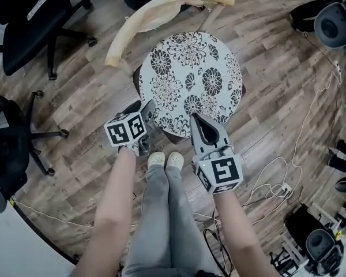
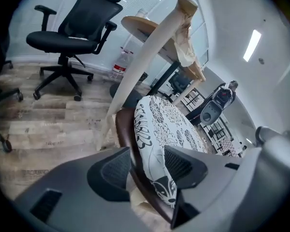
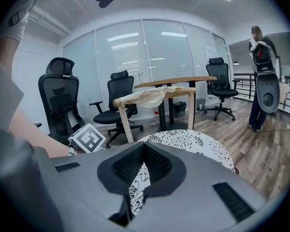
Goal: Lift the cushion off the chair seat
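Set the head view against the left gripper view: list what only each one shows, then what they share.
Only the head view: the whole round cushion from above, the right gripper at its near rim, the person's legs and shoes.

Only the left gripper view: the jaws of the left gripper standing apart, one on each side of the cushion's edge and the dark seat rim, plus a clear bottle on the floor.

Both: the left gripper, the floral cushion, the pale chair back and the wooden floor.

You are standing in an office: black mesh swivel chairs (image 2: 75, 33) on castors, glass partition walls (image 3: 150, 52) with blinds, wood-plank floor (image 1: 265, 68).
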A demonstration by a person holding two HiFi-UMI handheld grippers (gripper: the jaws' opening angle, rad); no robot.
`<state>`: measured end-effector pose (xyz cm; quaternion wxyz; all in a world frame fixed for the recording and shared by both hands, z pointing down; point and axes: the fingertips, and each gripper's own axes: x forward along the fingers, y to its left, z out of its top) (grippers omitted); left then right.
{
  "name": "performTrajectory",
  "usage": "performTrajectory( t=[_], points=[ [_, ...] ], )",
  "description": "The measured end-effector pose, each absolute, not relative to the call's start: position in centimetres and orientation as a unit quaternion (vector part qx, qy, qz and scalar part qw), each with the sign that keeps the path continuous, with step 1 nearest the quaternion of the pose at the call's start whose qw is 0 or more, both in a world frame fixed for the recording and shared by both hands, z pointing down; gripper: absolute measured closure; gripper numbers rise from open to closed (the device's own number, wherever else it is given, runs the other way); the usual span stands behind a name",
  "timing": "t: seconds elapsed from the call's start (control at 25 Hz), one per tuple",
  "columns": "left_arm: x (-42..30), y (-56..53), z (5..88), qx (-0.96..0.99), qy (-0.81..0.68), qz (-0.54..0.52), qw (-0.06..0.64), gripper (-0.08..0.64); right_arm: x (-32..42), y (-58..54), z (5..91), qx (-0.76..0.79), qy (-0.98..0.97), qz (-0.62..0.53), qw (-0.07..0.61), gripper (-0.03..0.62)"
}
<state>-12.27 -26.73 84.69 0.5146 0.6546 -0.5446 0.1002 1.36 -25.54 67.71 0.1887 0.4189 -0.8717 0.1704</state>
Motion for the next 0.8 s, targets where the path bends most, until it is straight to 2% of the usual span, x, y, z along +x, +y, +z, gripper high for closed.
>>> performTrajectory(
  t=[0.16, 0.2, 0.28, 0.32, 0.8],
  points=[
    [-11.9, -27.0, 85.4, 0.629, -0.554, 0.065, 0.542, 0.359, 1.5, -24.6, 68.6, 0.413, -0.871, 0.175, 0.199, 0.569],
    [-11.8, -27.2, 85.4, 0.621, -0.554, 0.052, 0.552, 0.389, 1.4, -24.5, 68.8, 0.412, -0.871, 0.176, 0.2, 0.569],
    [-11.5, -27.3, 85.3, 0.606, -0.553, 0.025, 0.571, 0.516, 1.4, -24.3, 68.9, 0.412, -0.871, 0.177, 0.2, 0.568],
    [-11.4, -27.3, 85.1, 0.602, -0.55, 0.011, 0.578, 0.531, 1.3, -24.2, 68.8, 0.412, -0.871, 0.178, 0.199, 0.568],
    [-9.9, -27.3, 82.4, 0.628, -0.53, -0.017, 0.569, 0.549, 2.0, -23.7, 67.6, 0.414, -0.873, 0.176, 0.188, 0.569]
  ],
)
